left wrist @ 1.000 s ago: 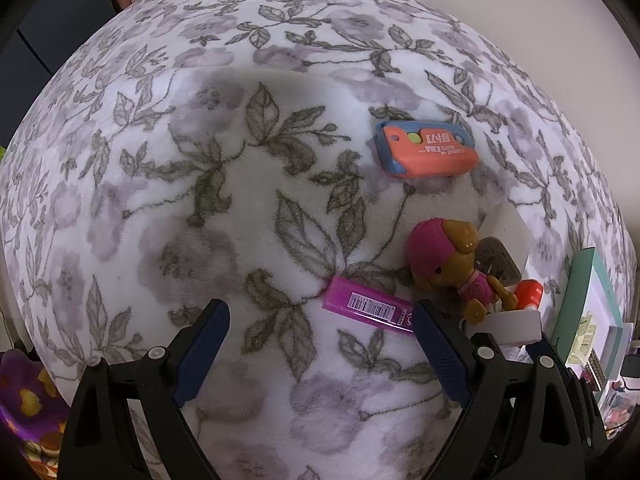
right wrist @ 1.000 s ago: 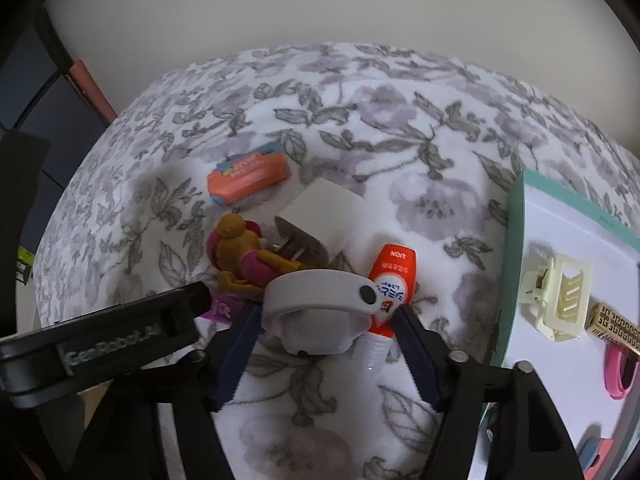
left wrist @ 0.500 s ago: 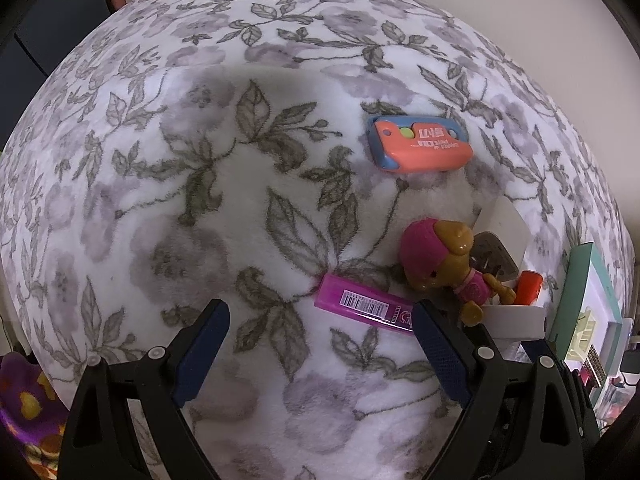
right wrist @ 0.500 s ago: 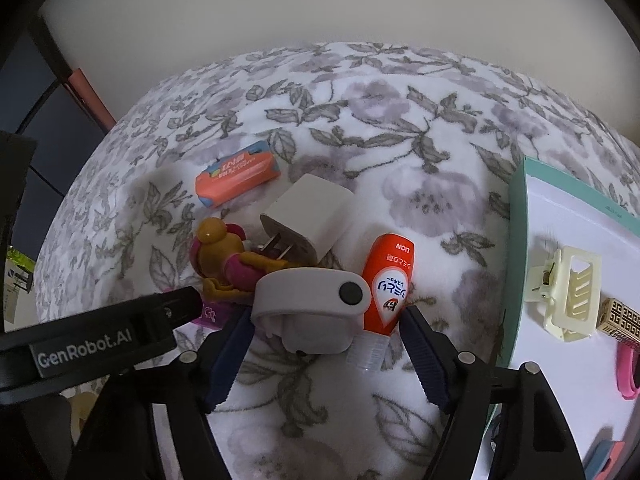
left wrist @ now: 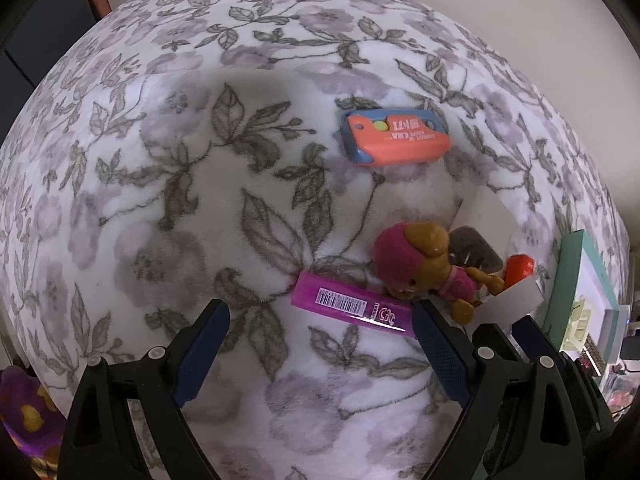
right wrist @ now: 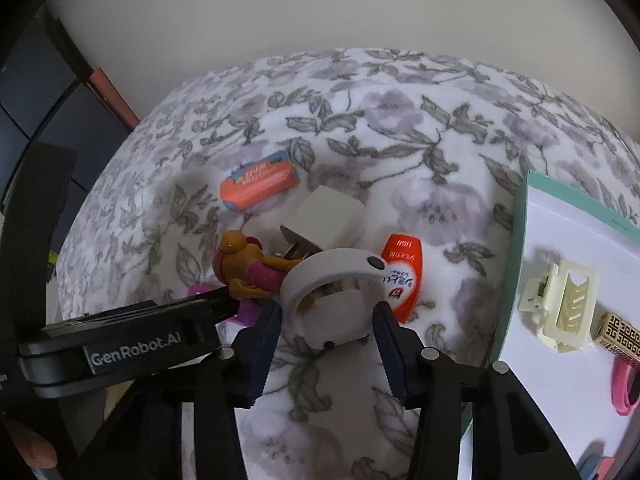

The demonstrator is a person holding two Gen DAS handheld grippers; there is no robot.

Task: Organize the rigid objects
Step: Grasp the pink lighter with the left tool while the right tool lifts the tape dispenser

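Left gripper (left wrist: 320,348) hung over the floral blanket (left wrist: 200,200) with its jaws spread wide and nothing between them; the magenta case (left wrist: 352,306) lay just ahead of its right finger, long axis running across the view. Further right, the dog figure (left wrist: 424,264) lay touching the case's far end. Right gripper (right wrist: 326,316) was plainly the nearer tool to the grey ring-shaped device (right wrist: 332,300): the device sat directly between its blue pads (right wrist: 386,340), arch pointing away from the camera, and the jaws were closing on its body, seemingly just at contact. Beside it on the right lay the orange tube (right wrist: 402,276), nearly touching. Beyond that sat the teal-edged tray (right wrist: 516,240), likely where the device was headed, already bearing a cream hair clip (right wrist: 560,304).
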